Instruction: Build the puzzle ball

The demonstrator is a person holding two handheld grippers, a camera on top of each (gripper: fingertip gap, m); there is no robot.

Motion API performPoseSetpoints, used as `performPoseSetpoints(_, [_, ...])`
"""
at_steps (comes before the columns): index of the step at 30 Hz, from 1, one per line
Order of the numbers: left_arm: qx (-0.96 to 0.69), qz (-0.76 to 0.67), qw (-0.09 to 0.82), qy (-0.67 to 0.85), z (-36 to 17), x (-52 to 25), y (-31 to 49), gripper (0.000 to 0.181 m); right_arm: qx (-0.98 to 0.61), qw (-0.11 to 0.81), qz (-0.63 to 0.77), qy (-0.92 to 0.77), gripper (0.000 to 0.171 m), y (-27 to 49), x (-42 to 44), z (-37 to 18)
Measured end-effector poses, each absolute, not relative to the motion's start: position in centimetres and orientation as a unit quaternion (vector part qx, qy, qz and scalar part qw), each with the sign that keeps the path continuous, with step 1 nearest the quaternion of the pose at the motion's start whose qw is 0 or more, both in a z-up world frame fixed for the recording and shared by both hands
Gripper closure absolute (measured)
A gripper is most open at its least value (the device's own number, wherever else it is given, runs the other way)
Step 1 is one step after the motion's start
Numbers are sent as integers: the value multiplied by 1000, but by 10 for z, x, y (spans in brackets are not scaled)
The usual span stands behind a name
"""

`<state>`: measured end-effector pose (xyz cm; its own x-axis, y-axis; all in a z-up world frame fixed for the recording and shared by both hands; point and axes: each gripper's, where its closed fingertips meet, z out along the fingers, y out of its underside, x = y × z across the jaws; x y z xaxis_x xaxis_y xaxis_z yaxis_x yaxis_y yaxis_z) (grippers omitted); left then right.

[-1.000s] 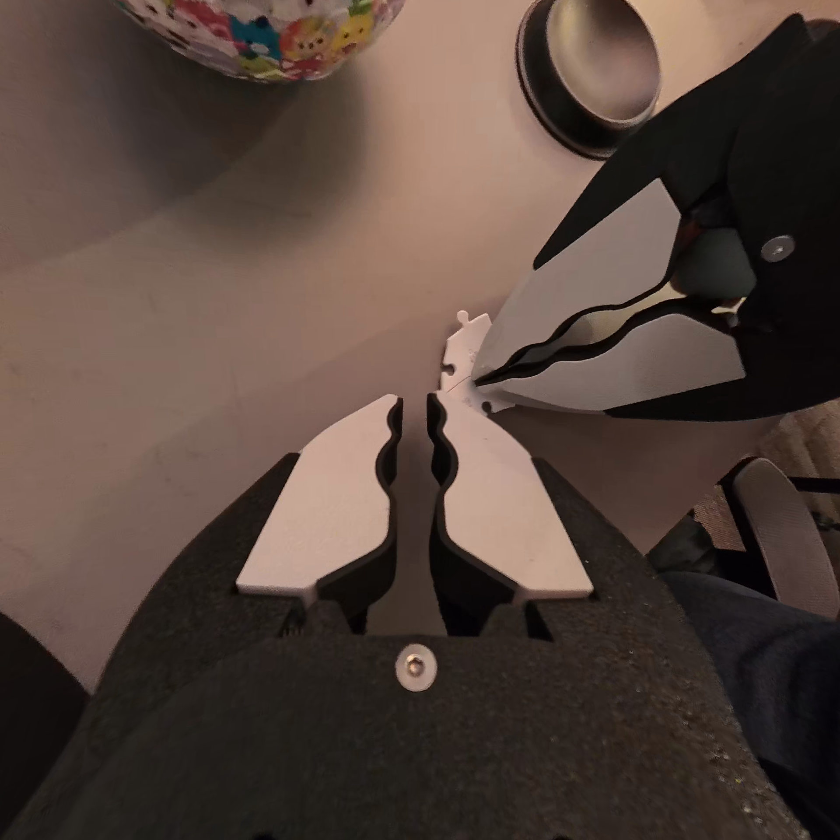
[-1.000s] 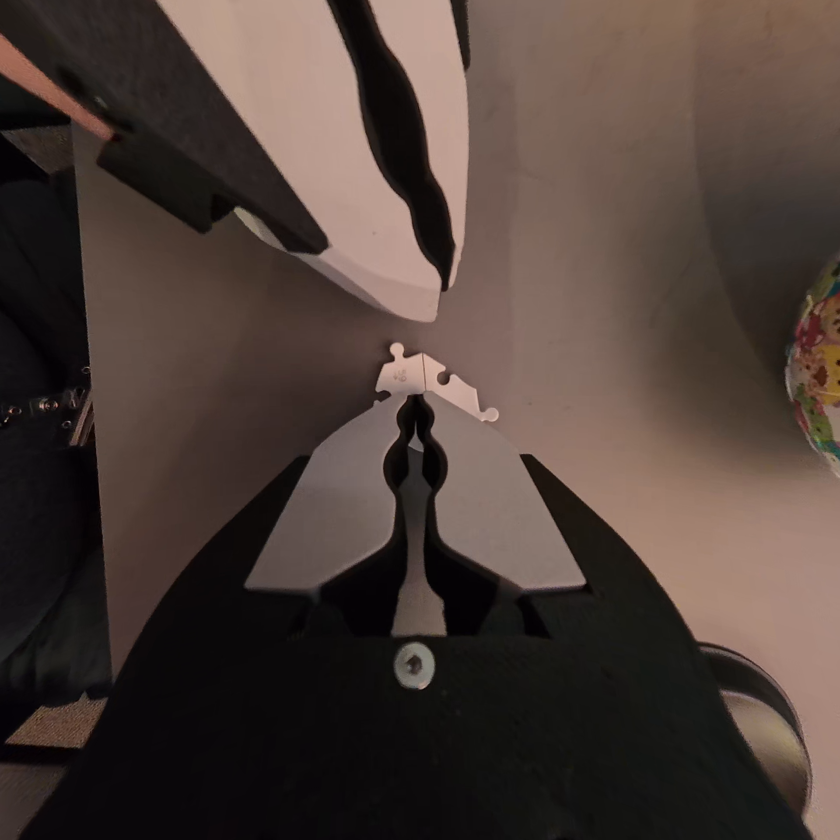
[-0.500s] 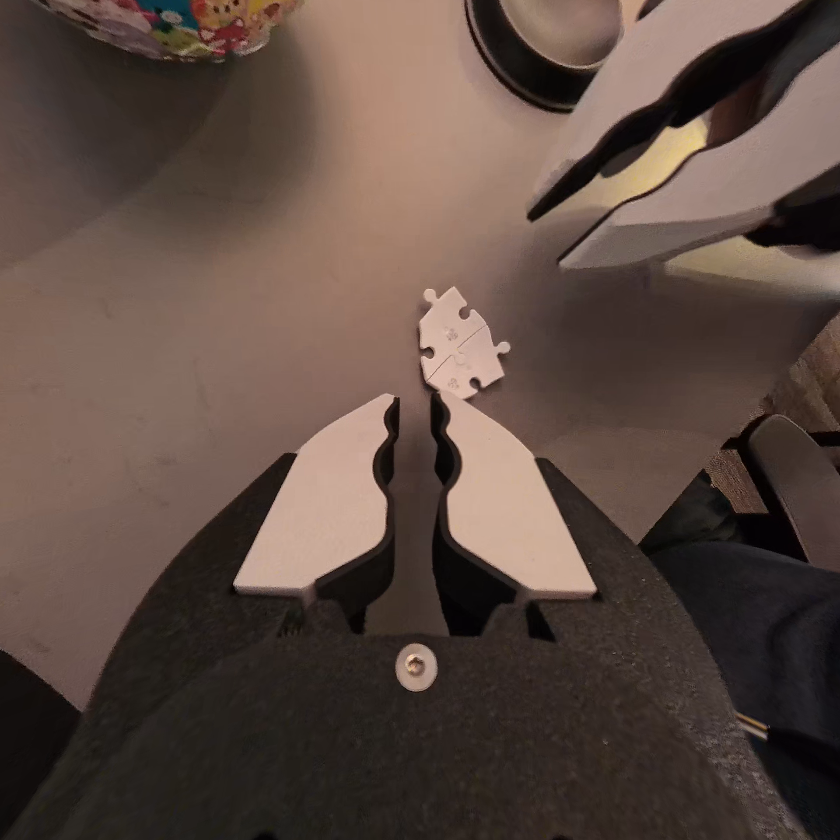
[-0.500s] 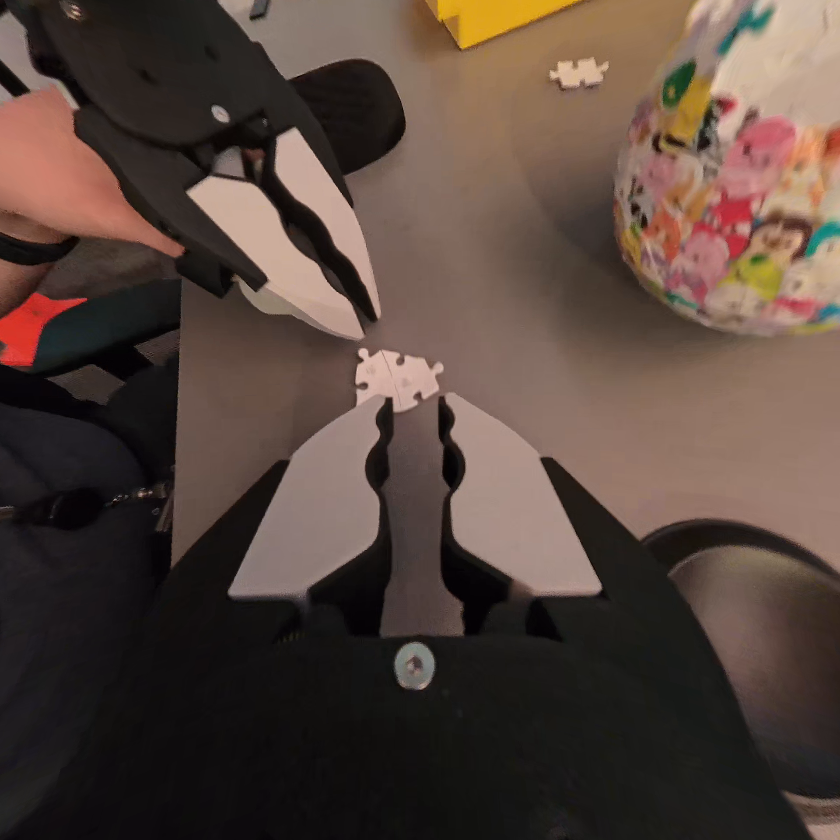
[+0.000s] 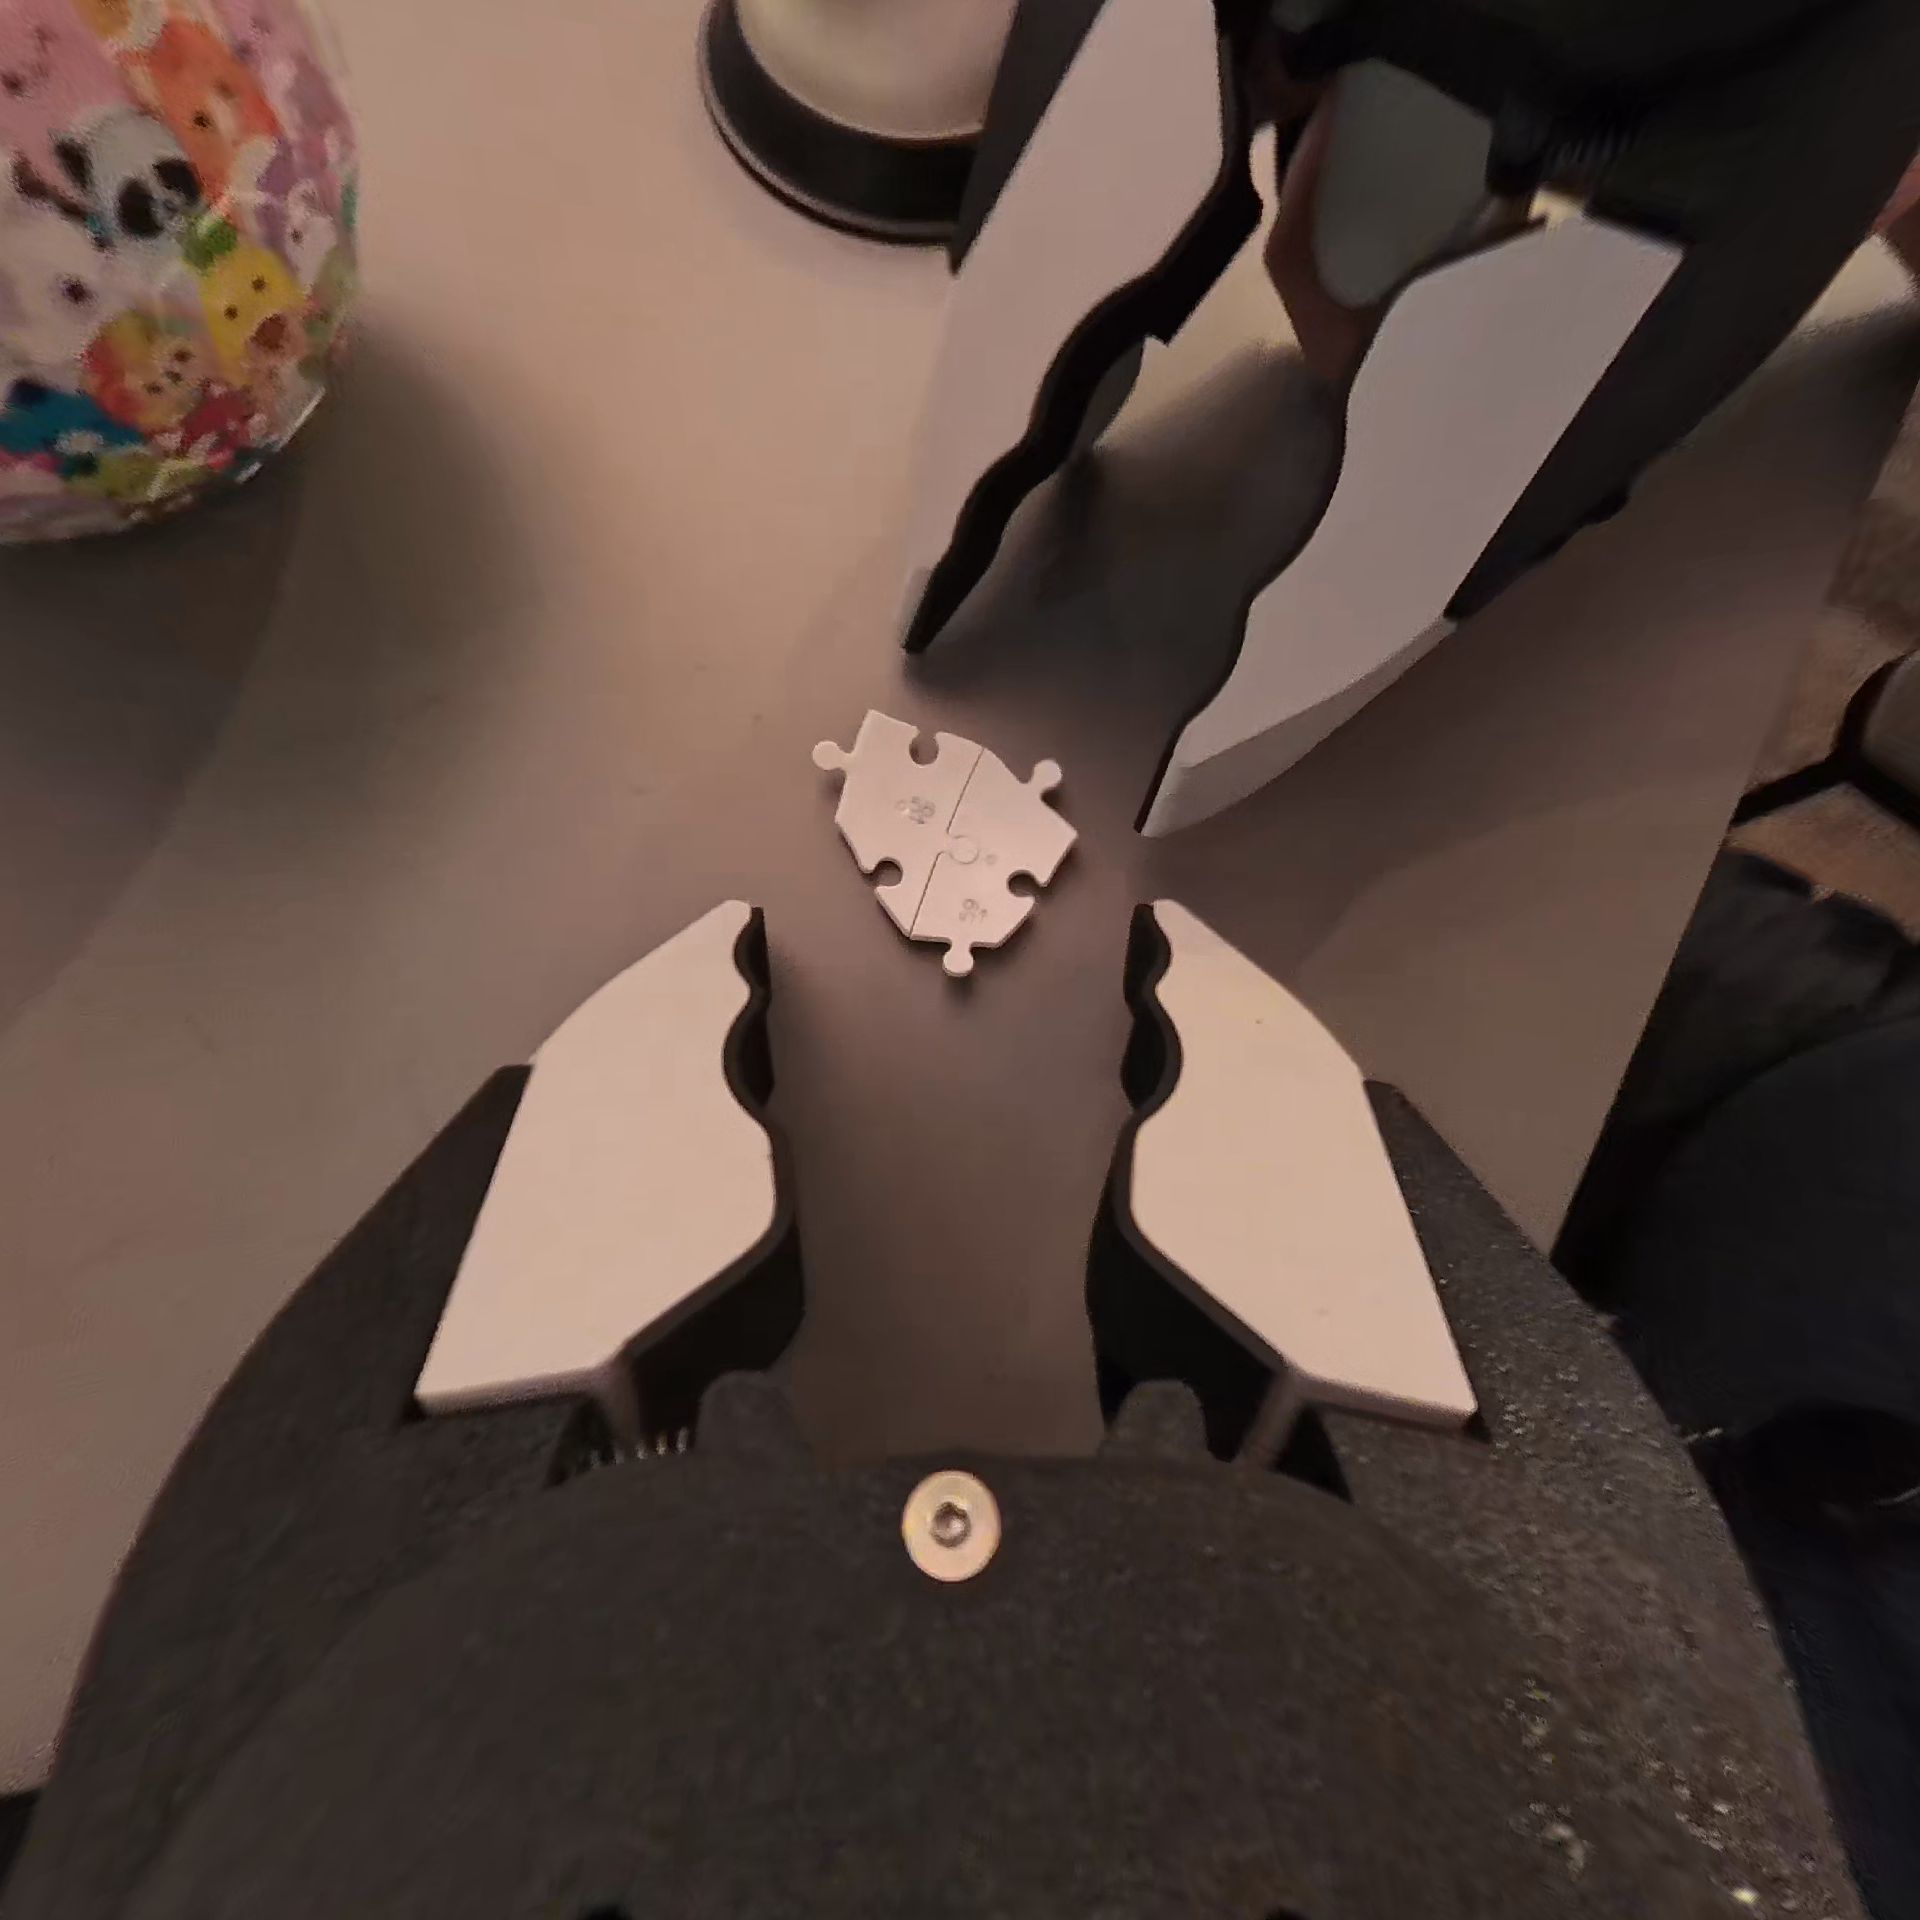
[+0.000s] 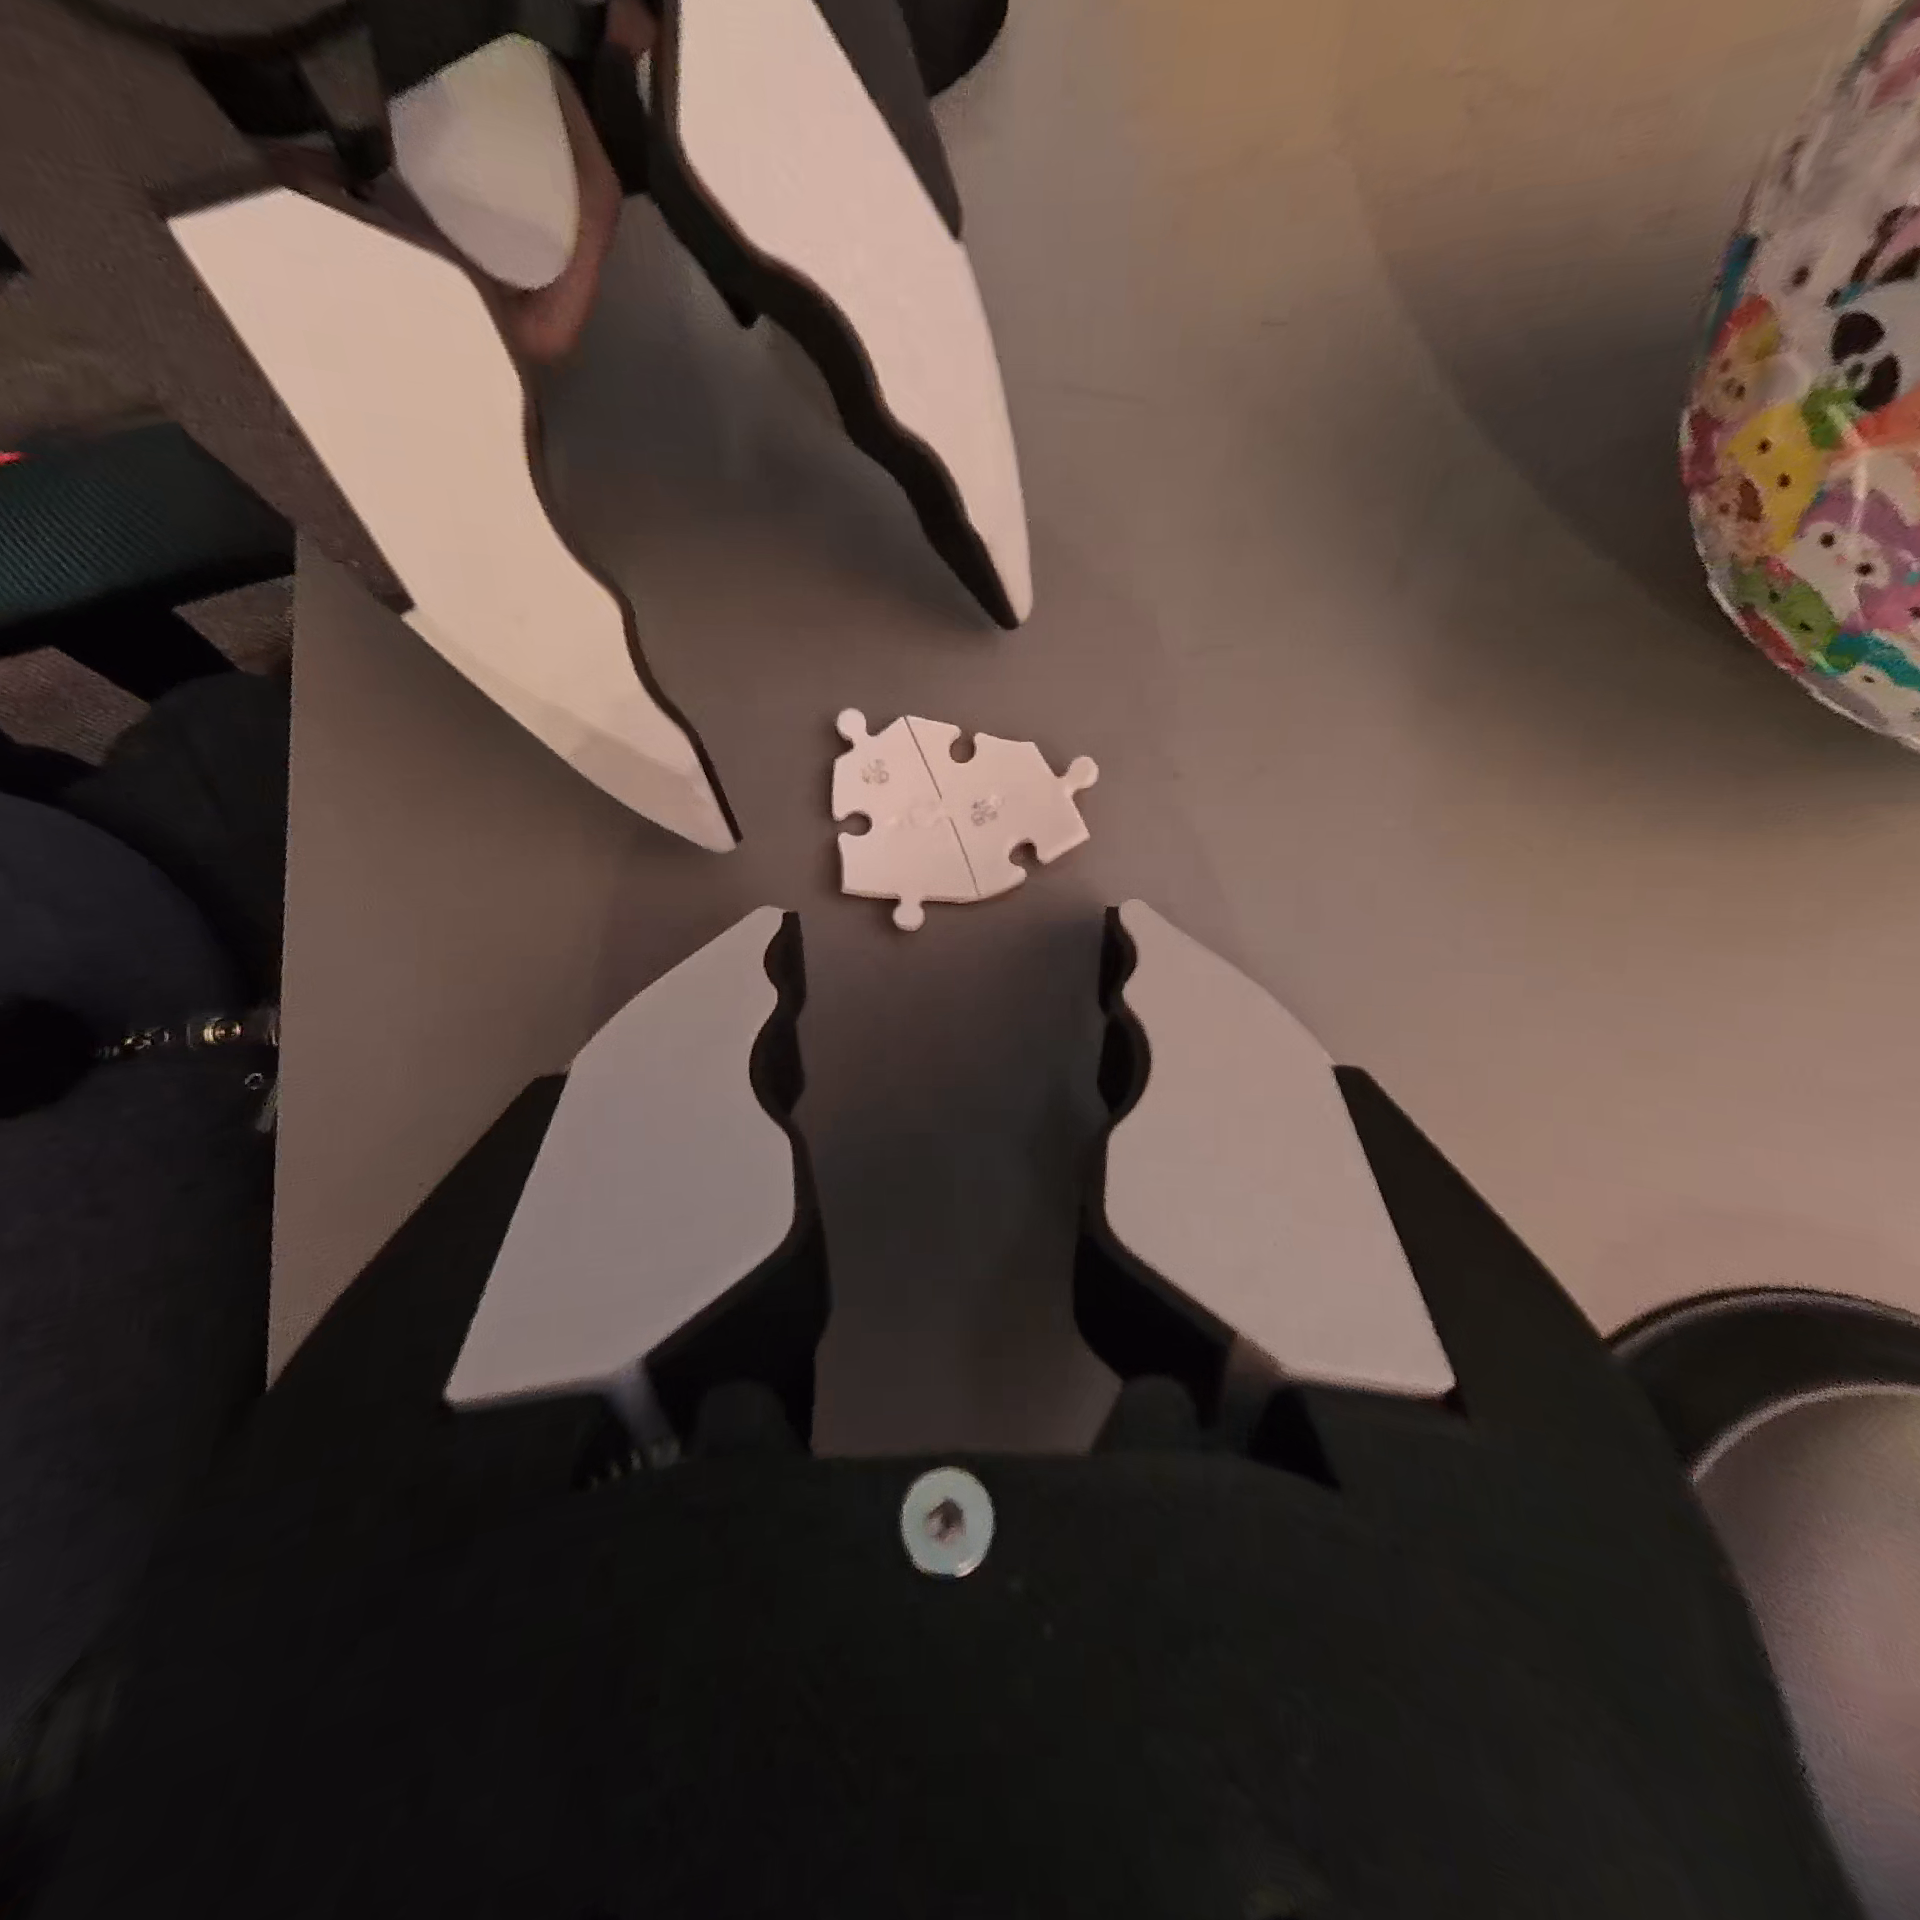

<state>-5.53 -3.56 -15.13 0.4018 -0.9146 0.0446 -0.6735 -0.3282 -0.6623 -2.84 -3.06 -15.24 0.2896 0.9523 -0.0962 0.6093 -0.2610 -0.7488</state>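
Note:
A small white cluster of three joined puzzle pieces [image 5: 951, 844] lies white side up on the grey table; it also shows in the right wrist view [image 6: 954, 819]. My left gripper [image 5: 943, 909] is open and empty, its tips just short of the cluster. My right gripper [image 6: 951, 914] is open and empty, facing the cluster from the opposite side. Each gripper shows in the other's view, the right one [image 5: 1029, 738] and the left one [image 6: 868, 727]. The colourful, partly built puzzle ball [image 5: 156, 270] stands at the left, and at the right edge of the right wrist view [image 6: 1818, 436].
A black ring stand with a pale dished middle [image 5: 831, 135] sits on the table beyond the cluster; it also shows at the lower right of the right wrist view [image 6: 1787, 1392]. The table edge [image 6: 286, 935] runs close by, with a person's dark trousers [image 6: 125, 1195] beyond it.
The right gripper let go of the joined pieces and drew back. Both grippers opened wide, and now face each other across the cluster lying flat on the table.

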Motion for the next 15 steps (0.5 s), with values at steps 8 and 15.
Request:
performPoseSetpoints(8, [-745,-190,308,560,-151,-50,-28,107,-731,318,264,-544,114,-30,-32,-154])
performPoseSetpoints(15, [-728,-163,312,588,-154,-49,-21,104,-727,322,251,-552,116,-28,-33,-156])
